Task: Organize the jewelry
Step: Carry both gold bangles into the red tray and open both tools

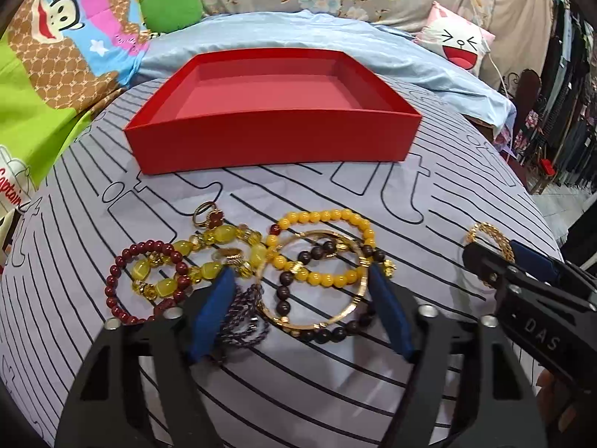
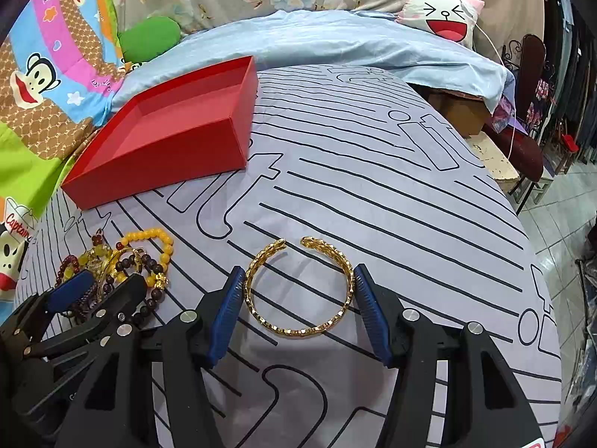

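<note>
A pile of bracelets lies on the striped cloth: a plain gold bangle (image 1: 269, 311), yellow beads (image 1: 324, 216), dark brown beads (image 1: 283, 293), dark red beads (image 1: 112, 283), yellow-green stones (image 1: 224, 232) and a purple braid (image 1: 242, 321). My left gripper (image 1: 302, 276) stands over the pile with the gold bangle and beads between its blue pads; its left pad is clear of the bangle. To the right, a textured gold cuff (image 2: 298, 330) lies flat on the cloth. My right gripper (image 2: 298, 272) is shut on it, one pad on each side. The red box (image 1: 272, 145) behind is empty.
The same red box (image 2: 156, 171) sits at the left in the right wrist view, with the left gripper (image 2: 100, 283) over the pile below it. A light blue sheet (image 1: 298, 33), cartoon bedding (image 1: 56, 37) and a pink pillow (image 1: 459, 41) lie behind. The bed edge drops to tiled floor (image 2: 552, 216) at right.
</note>
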Tool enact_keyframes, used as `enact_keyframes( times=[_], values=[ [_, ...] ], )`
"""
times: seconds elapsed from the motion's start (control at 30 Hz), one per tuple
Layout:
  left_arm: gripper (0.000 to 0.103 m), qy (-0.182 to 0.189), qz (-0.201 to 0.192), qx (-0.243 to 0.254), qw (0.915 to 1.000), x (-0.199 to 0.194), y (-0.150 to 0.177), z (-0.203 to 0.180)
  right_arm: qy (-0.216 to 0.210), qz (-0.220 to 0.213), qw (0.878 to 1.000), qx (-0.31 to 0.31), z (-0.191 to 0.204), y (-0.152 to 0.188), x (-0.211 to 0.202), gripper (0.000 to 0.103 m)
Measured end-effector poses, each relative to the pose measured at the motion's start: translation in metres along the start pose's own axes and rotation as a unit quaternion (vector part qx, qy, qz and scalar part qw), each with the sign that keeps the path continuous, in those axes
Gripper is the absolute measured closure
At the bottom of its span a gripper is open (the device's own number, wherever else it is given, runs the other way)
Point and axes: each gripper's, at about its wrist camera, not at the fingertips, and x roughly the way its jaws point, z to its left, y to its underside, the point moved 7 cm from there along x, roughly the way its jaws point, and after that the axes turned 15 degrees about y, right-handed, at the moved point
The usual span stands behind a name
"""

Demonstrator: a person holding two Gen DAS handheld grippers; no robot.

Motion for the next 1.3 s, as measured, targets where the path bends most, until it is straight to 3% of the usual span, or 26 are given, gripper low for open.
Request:
enact_keyframes(
  times=[0.2, 0.6, 0.93, 1.1, 1.3],
  values=[
    [0.046, 0.011, -0.001, 0.007, 0.9999, 0.0, 0.0, -0.006, -0.002, -0.002, 1.0, 0.004, -0.003, -0.001, -0.002, 0.046],
    [0.046, 0.02, -0.023, 0.001, 0.9995, -0.026, -0.004, -0.009, -0.006, -0.012, 1.0, 0.006, -0.005, 0.0, -0.017, 0.046],
    [0.046, 0.002, -0.058, -0.022, 0.9981, -0.064, -0.028, 0.019, -0.021, -0.036, 0.999, -0.009, 0.008, -0.008, -0.042, 0.046],
    [0.046, -0.006, -0.068, -0.018, 0.9975, -0.072, -0.05, 0.034, -0.034, -0.056, 0.997, -0.03, 0.029, -0.034, -0.05, 0.046],
    [0.046, -0.003, -0.079, -0.003, 0.9969, -0.068, -0.1, 0.054, -0.067, -0.064, 0.995, -0.047, 0.062, -0.085, -0.045, 0.046]
  ],
)
